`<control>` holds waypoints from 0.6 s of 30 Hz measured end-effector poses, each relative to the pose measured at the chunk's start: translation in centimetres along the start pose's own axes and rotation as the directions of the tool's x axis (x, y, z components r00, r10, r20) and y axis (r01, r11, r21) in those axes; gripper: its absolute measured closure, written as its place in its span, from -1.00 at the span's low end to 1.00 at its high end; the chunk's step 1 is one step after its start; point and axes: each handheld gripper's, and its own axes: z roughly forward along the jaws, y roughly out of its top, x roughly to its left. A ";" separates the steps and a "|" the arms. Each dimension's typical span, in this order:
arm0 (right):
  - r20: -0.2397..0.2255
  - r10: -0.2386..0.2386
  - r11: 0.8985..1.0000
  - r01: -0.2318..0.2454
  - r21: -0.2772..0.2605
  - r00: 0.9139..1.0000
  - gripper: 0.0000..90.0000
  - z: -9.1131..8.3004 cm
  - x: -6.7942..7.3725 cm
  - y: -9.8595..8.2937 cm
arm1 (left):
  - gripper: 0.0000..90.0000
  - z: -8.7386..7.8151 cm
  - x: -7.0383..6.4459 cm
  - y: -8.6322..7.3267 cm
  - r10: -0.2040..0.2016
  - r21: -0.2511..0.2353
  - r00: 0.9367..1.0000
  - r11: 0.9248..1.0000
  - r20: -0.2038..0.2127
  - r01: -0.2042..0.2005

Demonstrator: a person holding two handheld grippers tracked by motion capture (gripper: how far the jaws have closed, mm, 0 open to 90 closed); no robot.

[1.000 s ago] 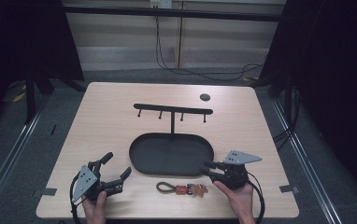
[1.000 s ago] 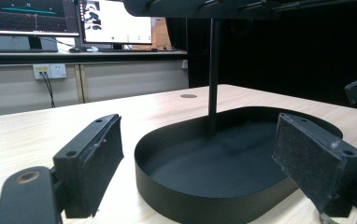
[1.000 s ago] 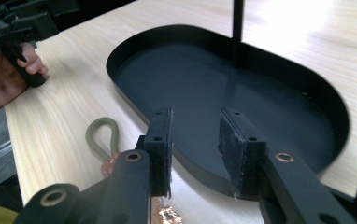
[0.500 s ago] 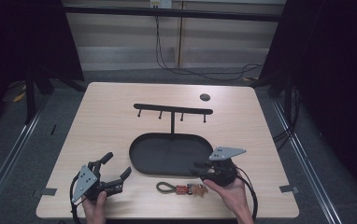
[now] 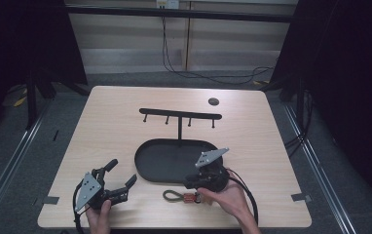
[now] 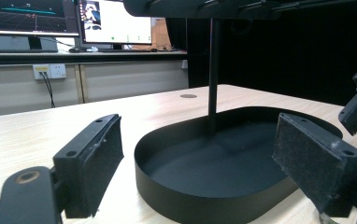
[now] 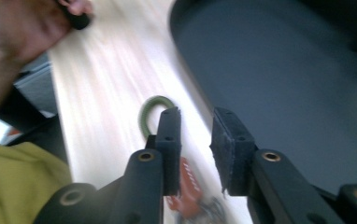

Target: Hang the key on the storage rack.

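Note:
A keyring with a green cord loop (image 5: 172,195) and a red tag (image 5: 190,197) lies on the wooden table (image 5: 111,126), just in front of a black oval tray (image 5: 150,168). From the tray rises a black T-shaped hook rack (image 5: 180,116). My right gripper (image 5: 189,183) hovers low over the keyring's red end, jaws a narrow gap apart with nothing between them. In the right gripper view (image 7: 195,126) the green loop (image 7: 149,114) lies just past the left jaw and the red tag (image 7: 189,186) beneath. My left gripper (image 5: 122,171) rests wide open at the front left, facing the tray (image 6: 204,191).
A small dark disc (image 5: 213,101) sits near the table's far right. Tape marks (image 5: 51,200) flag the front corners. The rack's post (image 6: 212,74) stands in the tray's far part. Monitors (image 6: 116,21) stand beyond the table. Dark curtains flank both sides.
My right gripper has moved left and forward from the tray's right end to just above the keyring, tilting down. The left gripper has stayed put.

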 end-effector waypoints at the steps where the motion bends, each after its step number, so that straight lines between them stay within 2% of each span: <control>1: 0.000 0.000 1.000 0.000 0.000 1.000 0.65 0.0 0.0 0.0 | -0.65 0.0 0.0 0.0 0.000 0.000 1.000 1.000 0.000 0.000; 2: -0.021 -0.004 0.999 0.005 0.034 1.000 0.66 0.5 0.0 0.4 | -0.65 0.0 0.0 0.0 0.000 0.000 1.000 1.000 0.000 0.000; 3: -0.021 -0.004 0.999 0.005 0.034 1.000 0.66 0.5 0.0 0.4 | -0.65 0.0 0.0 0.0 0.000 0.000 1.000 1.000 0.000 0.000; 5: -0.024 0.019 0.996 -0.017 0.085 1.000 0.70 0.9 0.0 0.7 | -0.65 0.0 0.0 0.0 0.000 0.000 1.000 1.000 0.000 0.000; 6: -0.046 0.014 0.991 -0.008 0.132 0.999 0.70 1.4 0.0 1.1 | -0.65 0.0 0.0 0.0 0.001 0.000 1.000 1.000 0.000 -0.001; 7: -0.046 0.014 0.991 -0.008 0.132 0.999 0.70 1.4 0.0 1.1 | -0.65 0.0 0.0 0.0 0.000 0.000 1.000 1.000 0.000 0.000; 8: -0.055 0.007 0.984 0.002 0.177 0.998 0.69 1.9 0.2 1.5 | -0.65 0.0 0.0 0.0 0.001 0.000 1.000 1.000 0.000 -0.001; 10: -0.064 0.000 0.982 0.012 0.189 0.998 0.69 2.1 0.2 1.6 | -0.65 0.0 0.0 0.0 0.001 0.000 1.000 1.000 0.000 -0.001; 12: -0.081 -0.009 0.970 0.028 0.240 0.997 0.73 2.8 0.5 2.2 | -0.65 0.0 0.0 0.0 0.000 0.000 1.000 1.000 0.000 0.000; 14: -0.086 -0.018 0.964 0.041 0.263 0.996 0.75 3.3 0.4 2.5 | -0.65 0.0 0.0 0.0 0.000 0.000 1.000 1.000 0.000 0.000; 15: -0.086 -0.018 0.964 0.041 0.263 0.996 0.75 3.3 0.4 2.5 | -0.65 0.0 0.0 0.0 0.000 0.000 1.000 1.000 0.000 0.000; 17: -0.089 -0.014 0.955 0.040 0.295 0.996 0.79 3.7 0.4 2.9 | -0.65 0.0 0.0 0.0 0.000 0.000 1.000 1.000 0.000 0.000; 18: -0.096 -0.007 0.947 0.038 0.320 0.995 0.81 3.9 0.4 3.1 | -0.65 0.0 0.0 0.0 0.001 0.000 1.000 1.000 0.000 -0.001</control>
